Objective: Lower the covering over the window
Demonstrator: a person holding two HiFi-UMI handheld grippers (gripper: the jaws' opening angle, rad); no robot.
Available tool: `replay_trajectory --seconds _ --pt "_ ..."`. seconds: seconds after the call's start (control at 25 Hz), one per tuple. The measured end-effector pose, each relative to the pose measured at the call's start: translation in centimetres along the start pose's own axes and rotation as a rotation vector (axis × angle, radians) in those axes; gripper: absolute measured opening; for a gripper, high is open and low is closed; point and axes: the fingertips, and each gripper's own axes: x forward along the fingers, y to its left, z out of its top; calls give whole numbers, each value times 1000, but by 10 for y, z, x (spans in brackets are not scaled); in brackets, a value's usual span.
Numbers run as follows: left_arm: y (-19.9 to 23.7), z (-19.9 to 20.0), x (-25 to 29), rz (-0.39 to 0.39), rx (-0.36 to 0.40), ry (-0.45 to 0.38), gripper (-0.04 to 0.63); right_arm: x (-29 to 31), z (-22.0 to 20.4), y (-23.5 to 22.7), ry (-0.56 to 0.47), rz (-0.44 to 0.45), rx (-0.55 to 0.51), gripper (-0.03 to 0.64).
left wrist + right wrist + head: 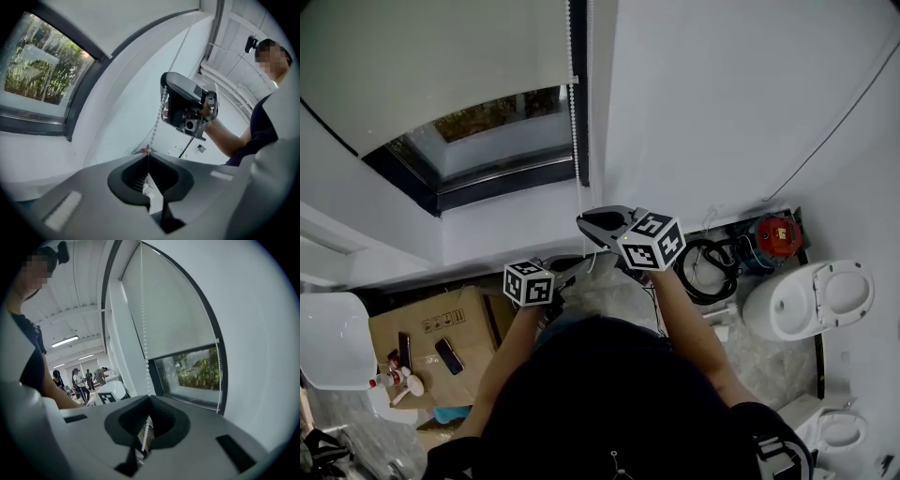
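Both tongs were clenched on the bead chain (143,310): we saw the right gripper (149,401) pinching it higher up and the left gripper (148,159) nipping it just below. The roller blind (173,319) hung over most of the window (192,373), with its bottom edge partway down and a strip of glass bare beneath.

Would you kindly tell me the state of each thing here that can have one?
roller blind, partly lowered
window, lower part uncovered
bead chain, hanging at the window's edge, gripped in two places
left gripper, shut on the bead chain
right gripper, shut on the bead chain, higher up than the left gripper
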Motion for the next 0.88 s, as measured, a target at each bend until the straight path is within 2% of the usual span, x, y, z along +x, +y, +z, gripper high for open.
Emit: replay_trajectory --seconds 0.4,0.88 --pt "3 -2 -1 -3 -12 -11 14 3 -3 1 4 4 1 12" --pt "8 -1 1 34 40 33 15 2 -6 -5 27 -16 -12 12"
